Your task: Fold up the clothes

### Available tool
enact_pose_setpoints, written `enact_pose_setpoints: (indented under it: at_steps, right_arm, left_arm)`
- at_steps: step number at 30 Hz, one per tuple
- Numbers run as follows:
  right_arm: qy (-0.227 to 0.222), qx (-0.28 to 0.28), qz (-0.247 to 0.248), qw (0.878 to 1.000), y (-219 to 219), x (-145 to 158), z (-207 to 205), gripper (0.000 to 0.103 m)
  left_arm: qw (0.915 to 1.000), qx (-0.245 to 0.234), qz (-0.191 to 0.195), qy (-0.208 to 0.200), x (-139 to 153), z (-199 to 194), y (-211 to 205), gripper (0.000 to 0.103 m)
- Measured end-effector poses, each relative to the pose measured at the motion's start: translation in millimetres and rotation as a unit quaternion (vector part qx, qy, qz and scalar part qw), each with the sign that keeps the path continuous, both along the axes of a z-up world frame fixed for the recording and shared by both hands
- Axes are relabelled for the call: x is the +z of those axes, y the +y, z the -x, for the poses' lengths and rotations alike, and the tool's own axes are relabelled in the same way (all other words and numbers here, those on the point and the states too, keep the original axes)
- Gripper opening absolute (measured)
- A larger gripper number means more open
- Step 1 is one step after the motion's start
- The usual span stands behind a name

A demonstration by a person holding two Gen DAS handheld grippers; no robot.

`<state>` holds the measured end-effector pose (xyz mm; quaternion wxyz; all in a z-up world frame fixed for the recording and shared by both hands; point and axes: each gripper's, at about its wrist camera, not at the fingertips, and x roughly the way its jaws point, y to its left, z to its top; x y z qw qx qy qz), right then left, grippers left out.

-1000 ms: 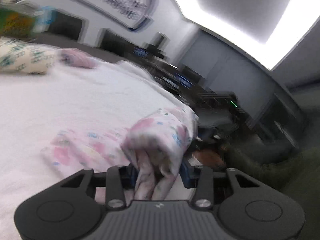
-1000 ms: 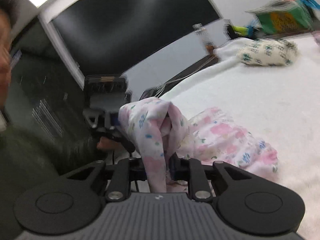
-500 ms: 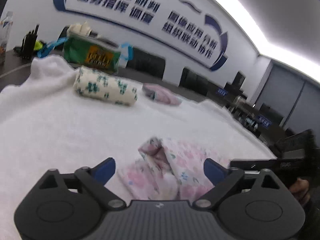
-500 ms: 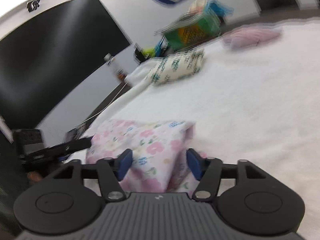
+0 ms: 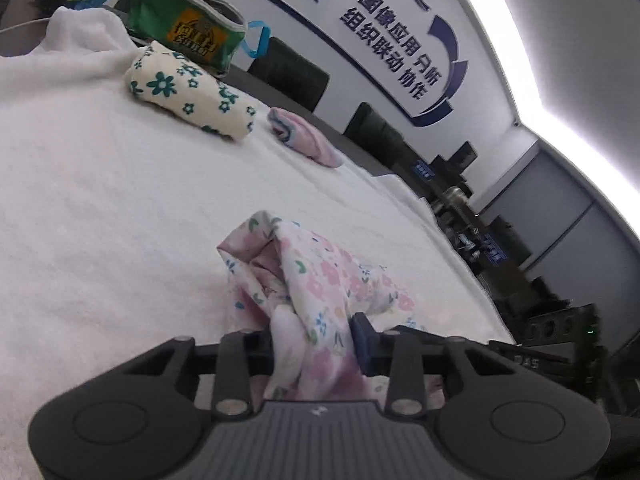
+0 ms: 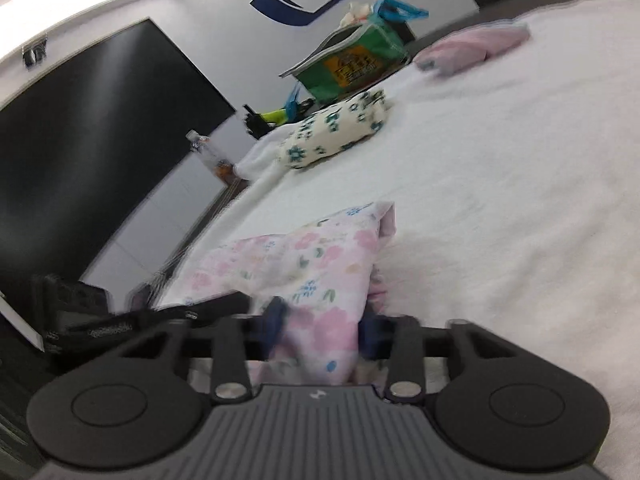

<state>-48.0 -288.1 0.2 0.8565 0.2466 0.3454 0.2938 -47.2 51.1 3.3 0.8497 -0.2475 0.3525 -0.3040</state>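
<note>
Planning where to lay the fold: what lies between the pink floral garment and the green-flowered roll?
Only bare white blanket separates the pink floral garment from the green-flowered roll, in both wrist views.

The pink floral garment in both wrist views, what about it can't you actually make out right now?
- Left wrist view: the floral garment bunches between the left tool; its lower edge is hidden behind the tool body.
- Right wrist view: motion blur smears the garment at the right tool, so the exact pinch point is unclear.
- Either view: bunching hides what kind of clothing it is and how many folds are done.
</note>
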Motion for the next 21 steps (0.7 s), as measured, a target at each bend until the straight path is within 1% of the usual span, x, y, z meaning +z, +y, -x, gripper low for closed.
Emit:
enact_pose_setpoints:
  at_steps: [2,4,5,6,7,8,10,12,13,17,19,21]
  right_arm:
    - [0.008,0.002,-0.011,1.000,1.6,-3.0,-1.8,0.035]
    - [0.011,-0.003,-0.016,1.000,0.9,-4.7,-1.8,0.035]
    - [0.013,-0.005,-0.019,1.000,0.5,-5.6,-1.9,0.038]
    - [0.015,-0.007,-0.021,1.000,0.2,-6.4,-1.9,0.043]
    - [0.011,-0.010,-0.019,1.000,0.1,-5.4,-0.5,0.047]
    - [-0.008,-0.017,-0.002,1.000,0.7,0.2,4.7,0.051]
    - [-0.041,-0.033,0.025,0.998,-1.0,10.7,16.4,0.052]
    - [-0.060,-0.046,0.033,0.997,-6.3,16.8,25.0,0.054]
    - [-0.065,-0.049,0.030,0.996,-10.0,18.1,29.1,0.054]
    - [-0.079,-0.055,0.017,0.995,-15.1,17.8,36.6,0.053]
    - [-0.079,-0.055,0.022,0.995,-10.3,15.1,35.8,0.053]
    - [-0.077,-0.056,0.027,0.995,-6.7,12.1,34.4,0.047]
  left_arm:
    - [0.9996,-0.001,0.008,0.027,-8.3,-7.5,2.2,0.033]
    - [0.9979,0.015,0.038,0.049,-16.3,-10.5,8.5,0.042]
    - [0.9974,0.025,0.046,0.049,-16.2,-8.4,11.7,0.051]
    - [0.9972,0.034,0.049,0.045,-14.2,-4.7,14.8,0.056]
    - [0.9976,0.048,0.041,0.030,-9.5,2.6,17.9,0.068]
    - [0.9975,0.064,0.028,0.010,-3.4,11.6,21.0,0.079]
    - [0.9956,0.086,0.001,-0.035,9.2,32.3,24.8,0.081]
    - [0.9914,0.092,-0.025,-0.090,22.5,58.1,23.7,0.081]
    - [0.9900,0.095,-0.032,-0.100,24.1,63.0,20.4,0.081]
    - [0.9873,0.107,-0.051,-0.105,20.9,67.6,2.1,0.081]
    - [0.9858,0.113,-0.060,-0.108,19.3,70.0,-7.1,0.080]
    - [0.9842,0.119,-0.070,-0.111,17.7,72.3,-16.3,0.079]
